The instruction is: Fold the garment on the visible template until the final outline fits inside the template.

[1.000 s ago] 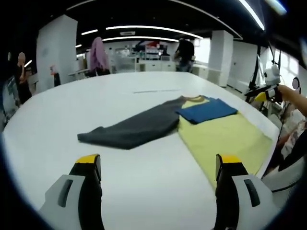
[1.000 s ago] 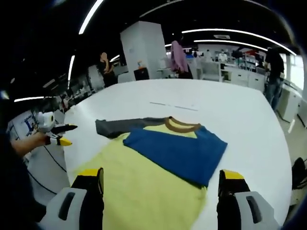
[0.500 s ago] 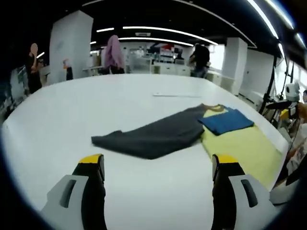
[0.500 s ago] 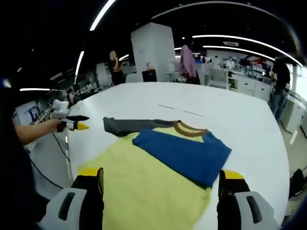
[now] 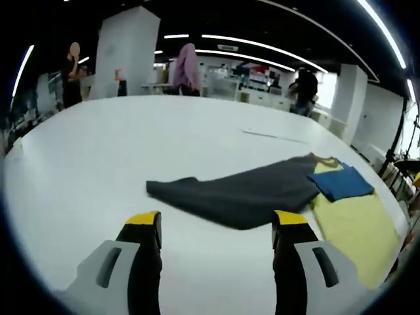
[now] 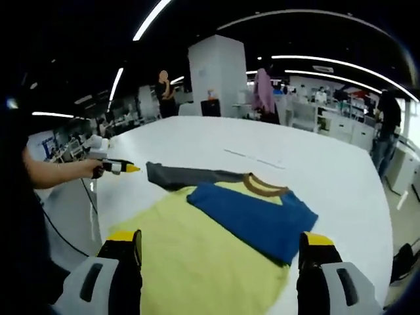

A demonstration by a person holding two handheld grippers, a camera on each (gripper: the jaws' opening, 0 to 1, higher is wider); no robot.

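Observation:
A long-sleeved shirt lies flat on the white table. Its yellow body is nearest my right gripper, which hovers open over the hem with nothing between its jaws. The blue sleeve is folded across the chest below the brown collar. The grey sleeve stretches out sideways over the table. My left gripper is open just short of that sleeve; in the right gripper view a hand holds the left gripper beside the end of the grey sleeve. The blue sleeve and yellow body lie to its right.
A thin line is marked on the table beyond the shirt. The table's edge runs close to the shirt's left side. People stand at desks far behind the table. A white pillar rises in the background.
The left gripper has moved toward the end of the grey sleeve, which now sits nearer its jaws. The shirt has not moved. The right gripper has stayed over the hem.

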